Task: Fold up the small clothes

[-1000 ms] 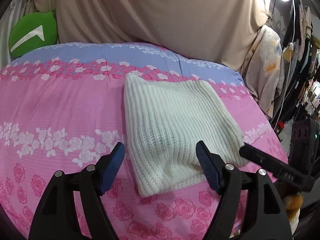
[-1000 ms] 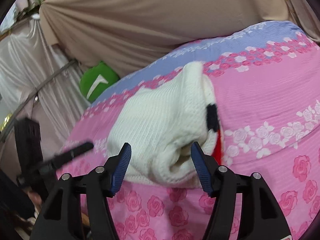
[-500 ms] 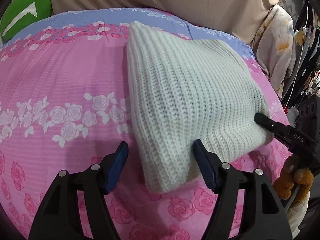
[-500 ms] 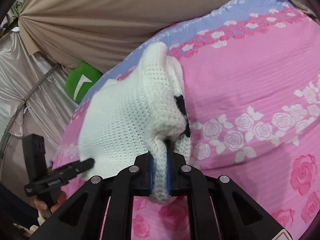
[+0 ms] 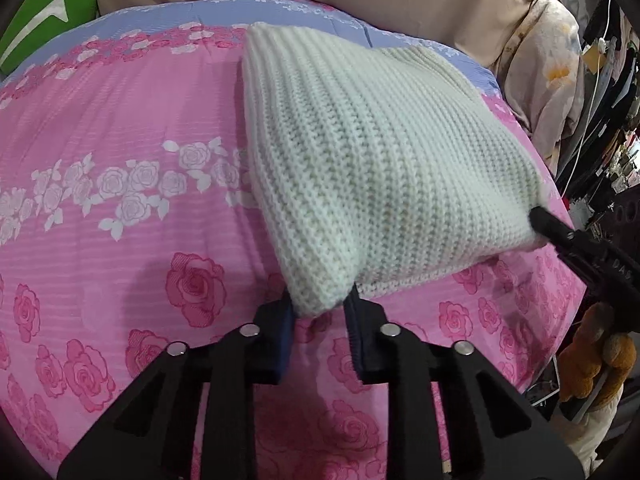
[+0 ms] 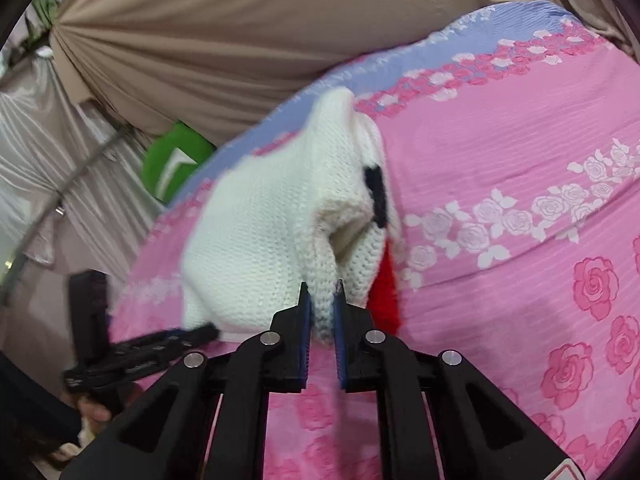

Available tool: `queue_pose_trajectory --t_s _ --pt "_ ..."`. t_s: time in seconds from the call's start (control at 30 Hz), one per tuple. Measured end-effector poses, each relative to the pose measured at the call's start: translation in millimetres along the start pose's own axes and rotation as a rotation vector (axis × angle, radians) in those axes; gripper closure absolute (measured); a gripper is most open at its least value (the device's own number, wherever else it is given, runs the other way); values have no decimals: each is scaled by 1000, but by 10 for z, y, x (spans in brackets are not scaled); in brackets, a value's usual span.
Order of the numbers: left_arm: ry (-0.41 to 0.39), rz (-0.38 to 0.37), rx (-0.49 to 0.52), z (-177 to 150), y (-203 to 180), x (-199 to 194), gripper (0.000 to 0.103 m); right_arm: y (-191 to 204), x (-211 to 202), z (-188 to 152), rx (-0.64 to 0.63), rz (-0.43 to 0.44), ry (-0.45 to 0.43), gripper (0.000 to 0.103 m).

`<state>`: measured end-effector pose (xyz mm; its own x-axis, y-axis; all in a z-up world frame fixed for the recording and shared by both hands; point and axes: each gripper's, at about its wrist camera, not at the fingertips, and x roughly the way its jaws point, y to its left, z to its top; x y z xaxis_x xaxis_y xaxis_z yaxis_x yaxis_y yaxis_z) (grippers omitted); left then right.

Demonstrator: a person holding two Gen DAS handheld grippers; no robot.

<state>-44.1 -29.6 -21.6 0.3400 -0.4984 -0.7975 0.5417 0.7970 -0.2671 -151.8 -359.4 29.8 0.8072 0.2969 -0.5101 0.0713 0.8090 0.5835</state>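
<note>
The cream-white, chunky rib-knit garment (image 5: pixel 372 148) lay on the pink quilted bedspread printed with roses (image 5: pixel 120 128), towards its blue far band, already doubled into a thick rectangular pad, so the fold looked partly done. The left gripper (image 5: pixel 320 304) had just been closing, and its blue-padded jaws pinched the near left corner of the knit. The right gripper (image 6: pixel 322 312) had also just closed, its jaws pressed tight on a pulled-up edge at the other near corner, where the layers gaped open and a black patch (image 6: pixel 377 194) and a strip of red (image 6: pixel 386 292) showed inside. Judging by both near corners being held, the next fold, probably carrying that near edge over towards the far one, remained to be made, along with smoothing the result. No basket, box or other container showed in either view.
</note>
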Motion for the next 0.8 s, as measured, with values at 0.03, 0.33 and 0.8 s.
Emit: queue_pose_trajectory --t_s 0.03,0.33,0.8 --pt "4 -6 -5 -21 38 -6 90 6 -45 5 -4 1 -7 95" --pt "-62 73 64 -131 -56 -161 91 -155 96 -96 36 -55 39 94" --pt "-174 57 28 127 101 -363 95 193 -82 149 -49 10 -53 95"
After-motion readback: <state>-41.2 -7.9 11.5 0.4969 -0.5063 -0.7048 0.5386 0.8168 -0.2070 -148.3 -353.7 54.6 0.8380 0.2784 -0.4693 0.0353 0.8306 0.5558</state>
